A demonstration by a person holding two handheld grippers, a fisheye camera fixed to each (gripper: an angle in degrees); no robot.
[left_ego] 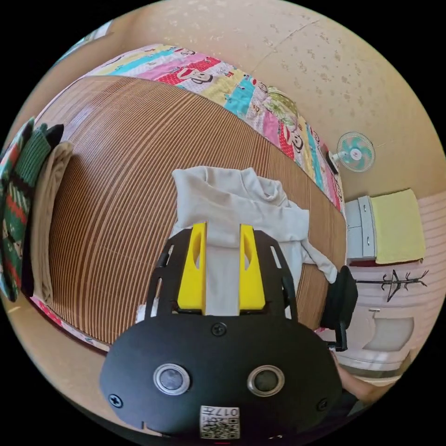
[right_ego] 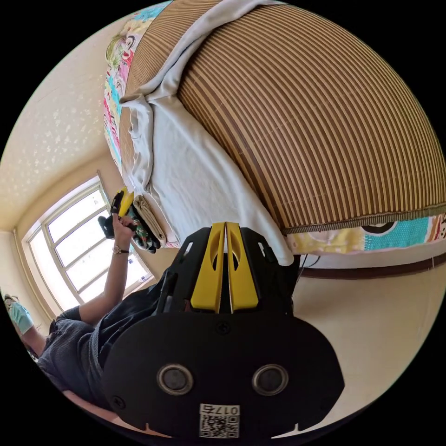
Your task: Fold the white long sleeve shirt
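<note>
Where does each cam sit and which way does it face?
Left gripper view: rides the left tool, jaws apart, looking across the bamboo mat at the white long sleeve shirt.
Right gripper view: rides the right tool, jaws together at the bed's edge; the person's arm raises the left tool.
Shared: shirt, mat, folded clothes stack.

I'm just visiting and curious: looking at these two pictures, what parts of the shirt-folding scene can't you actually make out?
- Left gripper view: the white shirt's near hem is hidden behind the left gripper.
- Right gripper view: whether the right gripper's closed jaws pinch the shirt edge is unclear, because the jaws cover the contact.
- Left gripper view: the folded clothes are cut off by the picture edge.
</note>
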